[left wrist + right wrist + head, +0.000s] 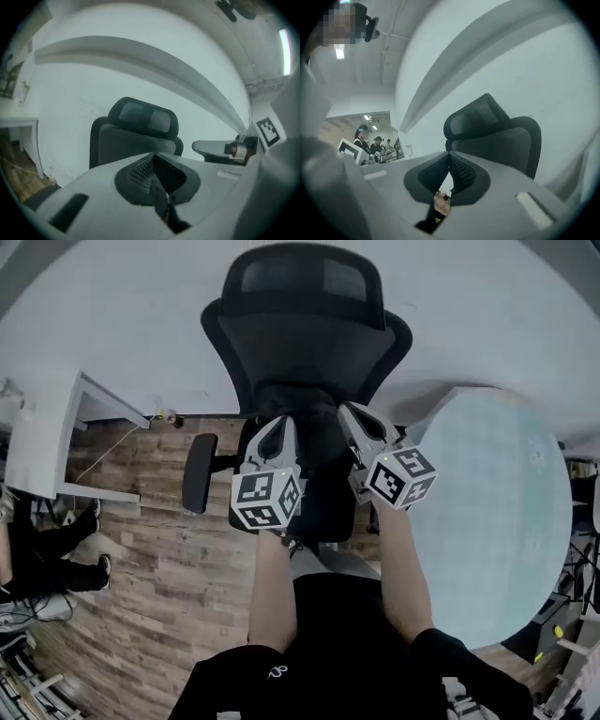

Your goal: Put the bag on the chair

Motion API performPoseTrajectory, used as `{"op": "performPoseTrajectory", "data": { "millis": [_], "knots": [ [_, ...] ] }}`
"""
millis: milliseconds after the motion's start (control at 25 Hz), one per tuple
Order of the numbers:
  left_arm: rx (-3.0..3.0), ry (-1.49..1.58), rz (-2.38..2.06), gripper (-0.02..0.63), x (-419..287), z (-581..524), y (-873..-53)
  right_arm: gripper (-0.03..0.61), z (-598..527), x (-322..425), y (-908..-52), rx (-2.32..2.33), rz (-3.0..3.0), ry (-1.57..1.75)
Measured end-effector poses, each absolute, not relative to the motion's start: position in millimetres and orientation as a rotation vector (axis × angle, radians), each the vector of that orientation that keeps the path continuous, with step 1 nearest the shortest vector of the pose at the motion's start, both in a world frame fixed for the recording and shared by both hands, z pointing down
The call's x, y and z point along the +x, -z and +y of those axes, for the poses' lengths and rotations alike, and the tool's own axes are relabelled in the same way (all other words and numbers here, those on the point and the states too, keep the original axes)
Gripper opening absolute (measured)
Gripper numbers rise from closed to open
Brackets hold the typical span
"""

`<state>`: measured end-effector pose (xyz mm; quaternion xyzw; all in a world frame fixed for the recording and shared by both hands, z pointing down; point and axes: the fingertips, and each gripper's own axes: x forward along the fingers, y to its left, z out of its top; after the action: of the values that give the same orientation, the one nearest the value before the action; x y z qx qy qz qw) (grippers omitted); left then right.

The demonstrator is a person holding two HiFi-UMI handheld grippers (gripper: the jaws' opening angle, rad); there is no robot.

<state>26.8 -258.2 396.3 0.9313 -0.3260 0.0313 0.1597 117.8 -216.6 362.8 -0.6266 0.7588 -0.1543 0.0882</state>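
Left claw (277,425) and right claw (360,418) hang closed and empty before the chair (305,343).

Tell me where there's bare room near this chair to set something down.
The round table on the right looks bare across its top. The wood floor between the chair and the white desk is open too. Around the chair's seat it is crowded: the left tongs and right tongs, both shut, hang there.
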Motion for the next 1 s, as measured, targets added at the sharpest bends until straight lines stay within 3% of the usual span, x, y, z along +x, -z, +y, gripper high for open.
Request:
{"op": "performPoseTrajectory", "data": {
  "millis": [440, 1000],
  "knots": [
    [2.781, -0.111, -1.045, 0.002, 29, -226, -345, 0.011, -192, 111, -343, -1.879, 2.372, 0.404],
    [2.760, -0.133, -1.155, 0.002, 0, -209, -342, 0.011, -191, 96, -334, -1.767, 2.403, 0.351]
  ]
}}
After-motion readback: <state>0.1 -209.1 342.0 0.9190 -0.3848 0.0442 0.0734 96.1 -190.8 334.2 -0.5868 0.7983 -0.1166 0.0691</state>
